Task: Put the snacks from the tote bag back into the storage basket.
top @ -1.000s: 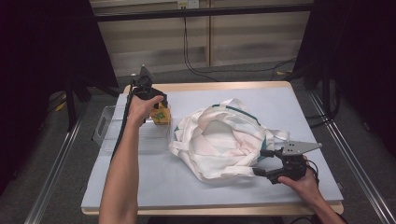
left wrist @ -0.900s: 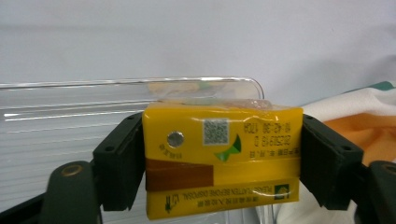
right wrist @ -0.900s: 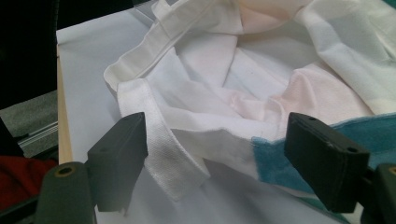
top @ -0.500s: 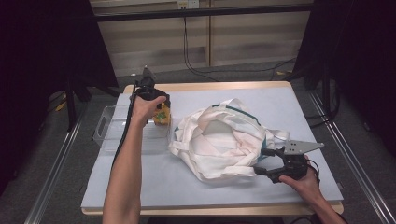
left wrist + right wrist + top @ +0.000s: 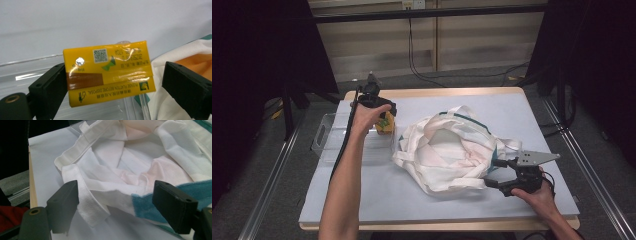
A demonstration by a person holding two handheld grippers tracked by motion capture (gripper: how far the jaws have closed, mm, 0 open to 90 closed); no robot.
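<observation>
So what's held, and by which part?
Nothing. The left gripper has just been opening around the carton; the right gripper is open at the bag rim.

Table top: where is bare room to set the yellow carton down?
Free: the table strip between the white bag and the near edge, and the far right corner behind the bag. Crowded: the left, where the clear tray and yellow carton meet the bag.

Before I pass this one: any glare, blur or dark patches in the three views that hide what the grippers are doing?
High view: sharp and evenly lit on the table, black beyond its sides. Left gripper view: the yellow carton is readable, with glare streaks on its glossy top; the near jaws are slightly soft. Right gripper view: the white bag is crisp, the jaws blurred, the upper left corner dark.
</observation>
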